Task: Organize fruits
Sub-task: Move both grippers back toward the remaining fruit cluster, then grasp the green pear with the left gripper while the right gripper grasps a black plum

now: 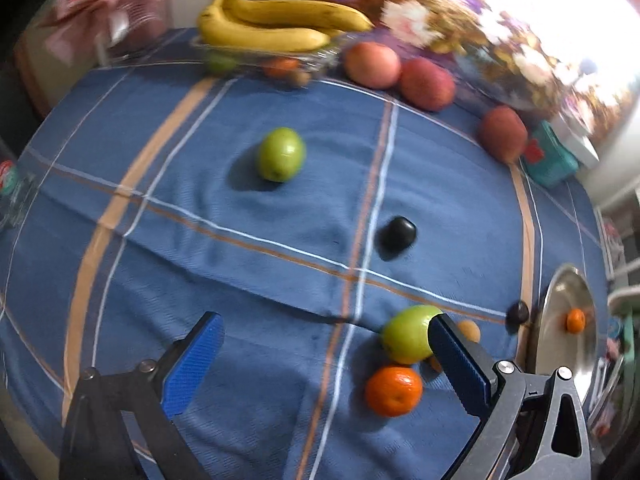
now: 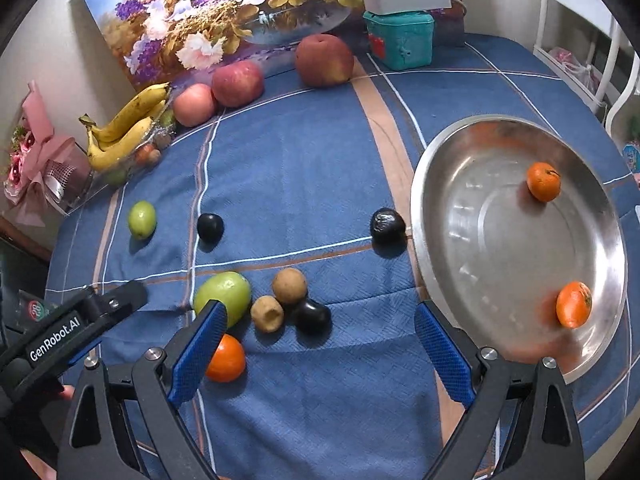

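Steel round plate (image 2: 436, 200) already holds two oranges; both tongs, left (image 1: 326, 334) and right (image 2: 320, 322), gape empty, so straddle the lone orange mandarin (image 2: 225, 358) just left of the plate squarely before squeezing.

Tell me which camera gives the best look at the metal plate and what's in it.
The right wrist view: the metal plate is seen almost whole from above, holding two oranges. The left wrist view catches the plate only edge-on at the right margin, partly behind the left gripper, with one orange visible.
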{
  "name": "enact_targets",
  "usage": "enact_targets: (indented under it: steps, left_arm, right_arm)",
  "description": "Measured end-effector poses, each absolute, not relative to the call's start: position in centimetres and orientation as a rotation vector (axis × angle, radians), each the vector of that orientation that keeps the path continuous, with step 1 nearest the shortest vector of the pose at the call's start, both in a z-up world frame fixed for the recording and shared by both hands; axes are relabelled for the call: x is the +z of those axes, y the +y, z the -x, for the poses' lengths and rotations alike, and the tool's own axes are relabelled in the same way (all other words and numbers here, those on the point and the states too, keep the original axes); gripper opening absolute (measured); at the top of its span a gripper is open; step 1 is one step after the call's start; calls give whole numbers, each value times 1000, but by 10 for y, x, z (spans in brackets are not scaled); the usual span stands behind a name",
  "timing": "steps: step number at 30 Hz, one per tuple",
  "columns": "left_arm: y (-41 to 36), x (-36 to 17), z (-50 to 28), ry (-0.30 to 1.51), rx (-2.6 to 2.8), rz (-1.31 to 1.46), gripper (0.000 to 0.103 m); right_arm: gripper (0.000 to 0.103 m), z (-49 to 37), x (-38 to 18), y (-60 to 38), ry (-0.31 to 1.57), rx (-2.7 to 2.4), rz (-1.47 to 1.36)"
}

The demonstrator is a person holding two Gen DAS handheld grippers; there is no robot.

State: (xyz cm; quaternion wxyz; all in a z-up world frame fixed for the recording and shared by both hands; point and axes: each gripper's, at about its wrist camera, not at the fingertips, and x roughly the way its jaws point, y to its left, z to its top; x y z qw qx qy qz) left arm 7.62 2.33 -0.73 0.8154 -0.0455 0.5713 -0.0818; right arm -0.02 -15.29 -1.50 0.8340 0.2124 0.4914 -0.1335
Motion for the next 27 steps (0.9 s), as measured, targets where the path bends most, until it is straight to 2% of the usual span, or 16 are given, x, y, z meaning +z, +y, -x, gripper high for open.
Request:
enact_targets:
  steps: [1, 2, 3, 4, 7, 9, 13, 16, 18, 20, 27]
  left_arm:
    - [19, -9, -77, 1220, -191, 87, 98]
    - [14, -10, -77, 1226, -210, 87, 92]
    - [12, -12, -78, 1233, -224, 93, 90]
    - [10, -15, -79, 1242, -238, 100, 88]
    - [2, -22, -82, 1260, -263, 100, 87]
    - [-3, -26, -85, 1272, -285, 112, 80]
    - [-11, -32, -88, 1290, -310, 128, 77]
    - [-16, -32, -87, 1302, -351, 150, 66]
    - [-21, -33, -87, 1308, -376, 155, 63]
    - [-23, -36, -89, 1323, -394, 160, 53]
    - [-19, -33, -91, 1321, -385, 191, 46]
  right_arm:
    - [91, -1, -15, -152, 1045, -284, -443]
    - [81, -1, -16, -151, 1047, -283, -439]
    - [68, -3, -18, -151, 1054, -281, -437]
    - [64, -4, -20, -151, 1061, -278, -440]
    - [62, -6, -30, -153, 1084, -259, -471]
    - [51, -8, -36, -154, 1096, -250, -491]
    - [48, -11, -49, -160, 1115, -228, -559]
    - [43, -10, -55, -164, 1119, -212, -615]
    - [40, -10, -57, -165, 1122, -208, -631]
    - [36, -10, -58, -165, 1120, -205, -645]
    - [26, -6, -59, -168, 1109, -211, -681]
